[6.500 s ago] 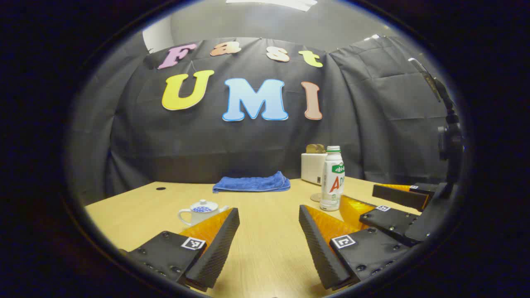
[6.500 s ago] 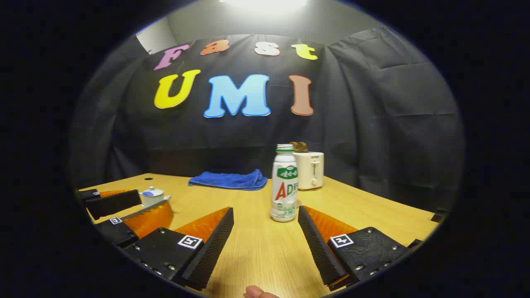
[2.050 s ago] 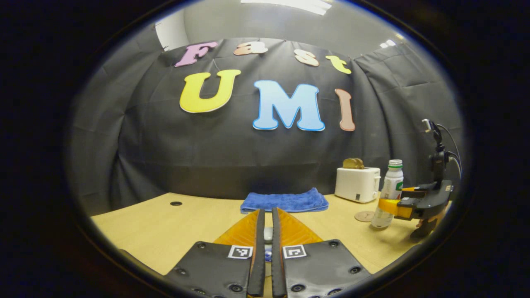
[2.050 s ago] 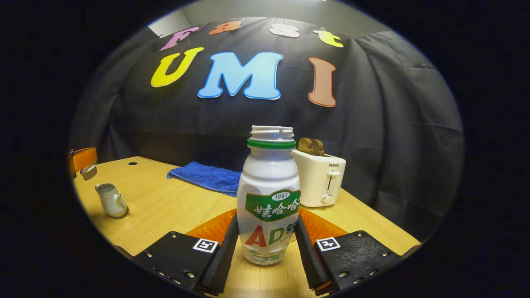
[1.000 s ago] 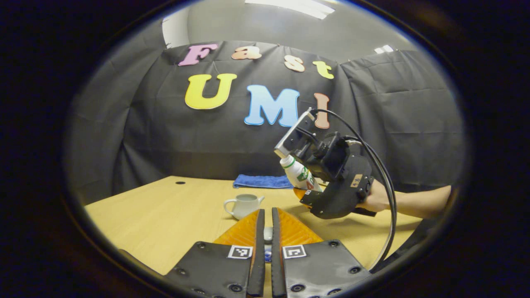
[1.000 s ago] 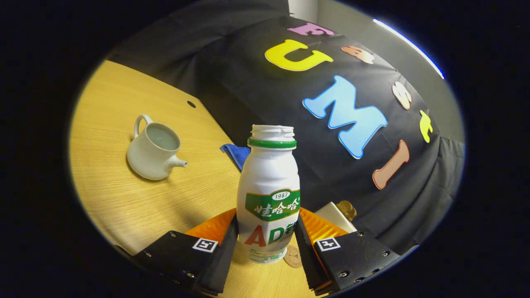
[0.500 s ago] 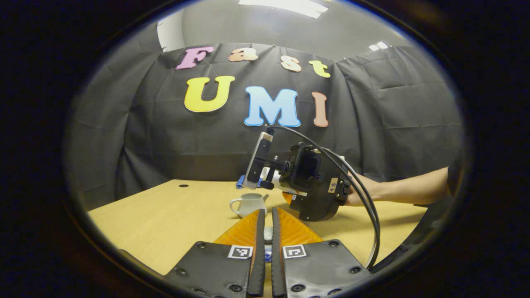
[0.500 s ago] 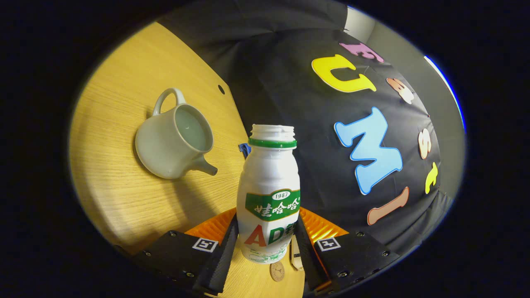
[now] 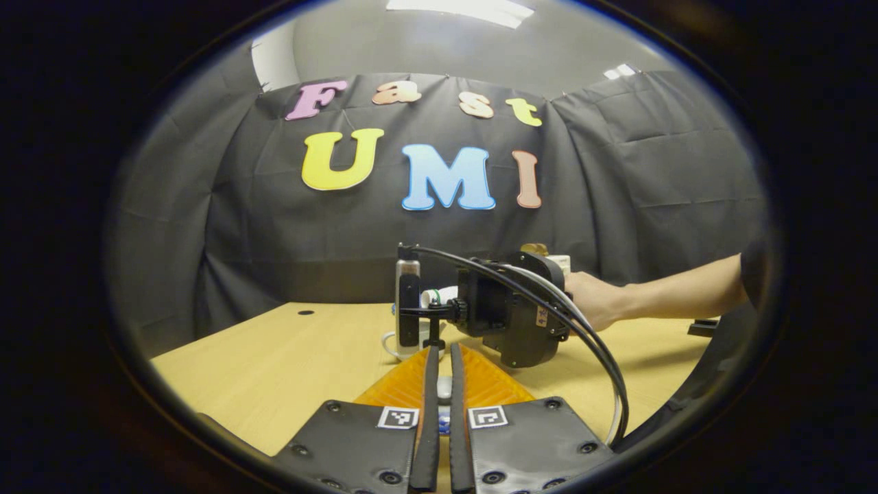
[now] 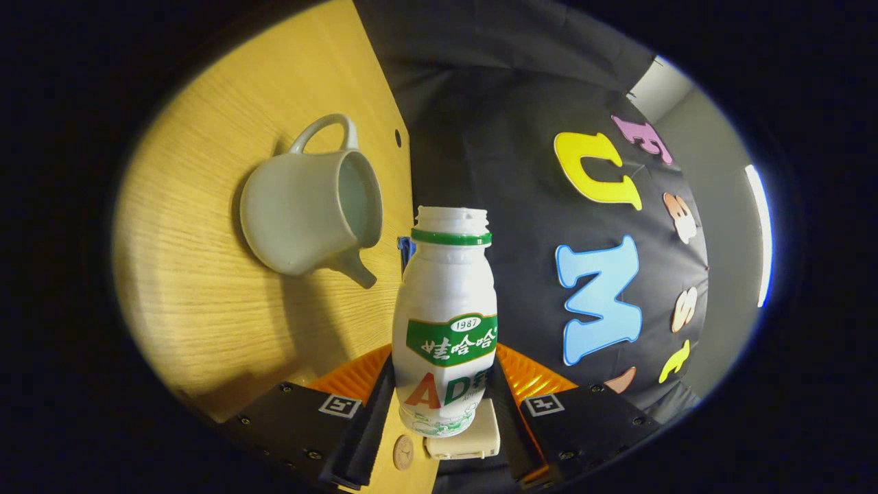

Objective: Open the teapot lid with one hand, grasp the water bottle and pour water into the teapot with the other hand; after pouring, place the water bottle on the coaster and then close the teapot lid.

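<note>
Water bottle (image 10: 446,322), uncapped, clamped in right gripper (image 10: 439,412), tipped sideways: bring mouth over open teapot (image 10: 312,206) (left gripper (image 9: 439,384) pinching lid (image 9: 444,388)), tilt slowly.

The desk (image 10: 206,309) is pale wood with fine grain, matt. The teapot (image 10: 309,206) looks like smooth glazed ceramic with a soft sheen. The bottle (image 10: 446,309) is smooth white plastic with a printed label. The wall (image 9: 651,171) is matt creased cloth
</note>
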